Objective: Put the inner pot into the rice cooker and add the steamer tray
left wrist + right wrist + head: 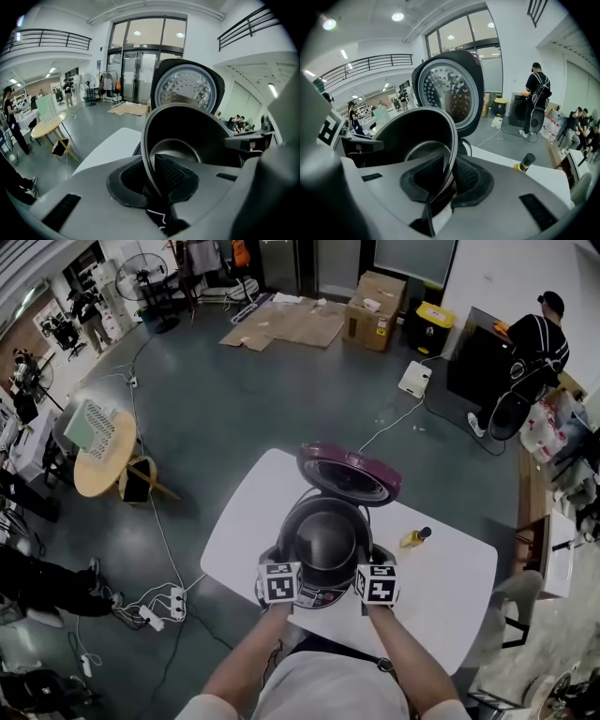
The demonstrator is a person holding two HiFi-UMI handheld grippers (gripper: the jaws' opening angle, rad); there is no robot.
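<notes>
The dark inner pot (325,538) is in the mouth of the rice cooker (323,599) on the white table (246,531); I cannot tell whether it rests fully down. The cooker's maroon lid (349,474) stands open behind it. My left gripper (283,565) is shut on the pot's near-left rim and my right gripper (373,567) on its near-right rim. In the left gripper view the rim of the pot (197,136) runs between the pads of the gripper (152,180). The right gripper view shows the same: pot (417,136), gripper (447,180). No steamer tray is in view.
A small yellow bottle with a dark cap (413,538) lies on the table right of the cooker. A grey chair (516,601) stands at the table's right edge. On the floor are a power strip (164,601) with cables and a round wooden table (103,460). A person (536,343) stands far right.
</notes>
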